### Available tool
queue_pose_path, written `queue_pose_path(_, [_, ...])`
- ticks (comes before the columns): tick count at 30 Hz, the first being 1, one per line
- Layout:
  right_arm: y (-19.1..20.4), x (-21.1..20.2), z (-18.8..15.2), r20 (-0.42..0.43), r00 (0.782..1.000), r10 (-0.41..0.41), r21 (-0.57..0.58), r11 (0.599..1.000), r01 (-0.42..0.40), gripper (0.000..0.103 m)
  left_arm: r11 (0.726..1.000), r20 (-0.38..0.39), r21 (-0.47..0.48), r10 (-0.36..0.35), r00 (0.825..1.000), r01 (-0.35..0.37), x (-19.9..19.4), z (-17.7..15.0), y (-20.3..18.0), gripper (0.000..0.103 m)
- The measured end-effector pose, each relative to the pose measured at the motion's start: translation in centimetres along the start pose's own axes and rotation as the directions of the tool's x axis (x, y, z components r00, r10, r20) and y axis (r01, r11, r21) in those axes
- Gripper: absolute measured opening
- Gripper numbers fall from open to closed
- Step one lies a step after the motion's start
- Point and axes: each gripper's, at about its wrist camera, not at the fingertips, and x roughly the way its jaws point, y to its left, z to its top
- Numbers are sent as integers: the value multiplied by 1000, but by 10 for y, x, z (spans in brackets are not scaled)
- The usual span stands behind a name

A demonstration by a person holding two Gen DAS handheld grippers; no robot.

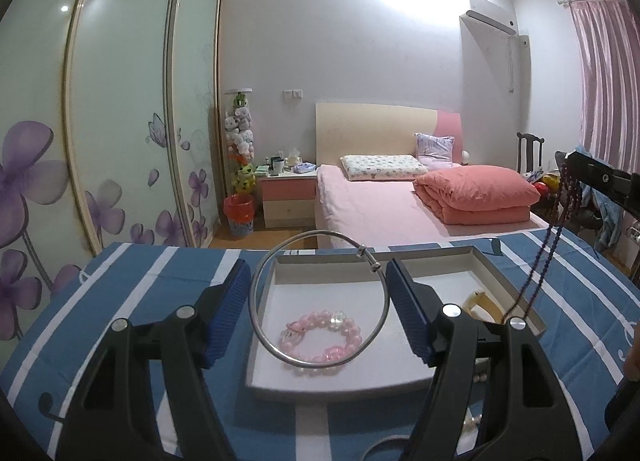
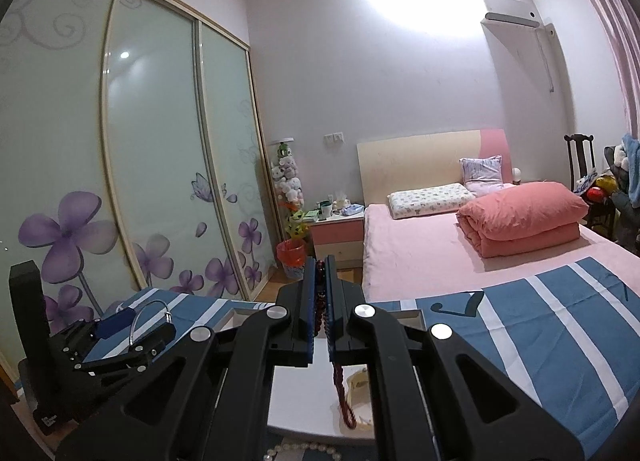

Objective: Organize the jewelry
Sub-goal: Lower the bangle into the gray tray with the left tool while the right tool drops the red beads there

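Note:
My left gripper (image 1: 316,313) is open over a white tray (image 1: 496,273). A silver bangle (image 1: 260,273) stands between its blue pads, leaning near the right pad; whether it touches either pad I cannot tell. A pink bead bracelet (image 1: 324,335) lies in the tray under it. A cream bangle (image 1: 478,303) lies at the tray's right. My right gripper (image 2: 319,293) is shut on a dark red bead strand (image 2: 346,393), which hangs into the tray (image 2: 304,405). The strand also shows in the left wrist view (image 1: 548,261), hanging from the right gripper (image 1: 600,177).
The tray sits on a blue and white striped cloth (image 1: 120,293). A pearl strand (image 2: 296,449) lies on the cloth at the tray's near edge. Behind are a pink bed (image 1: 384,209), a nightstand (image 1: 286,193) and a flowered sliding wardrobe (image 1: 120,121).

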Motion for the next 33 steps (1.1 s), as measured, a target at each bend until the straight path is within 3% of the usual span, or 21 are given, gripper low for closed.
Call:
queue_pose_path(24, [-13,52,-41,-169,986,3,26,1000,2,7,1000,-107,-9,-18,994,17,80,-21,-13,68])
queue_pose_path(26, [-13,53,-41,-175,985,0,27,1000,5,13,1000,-112,-9,-21,994,20,82,-22,-12,68])
queue_pose_path(28, [-12,55,-42,-175,985,-6,31,999,12,31,1000,-121,-12,-24,992,22,86,-22,-12,68])
queue_pose_path(33, [-15,57,-41,-173,985,-10,38,999,17,34,999,-144,-24,-30,989,27,95,-24,-12,69])
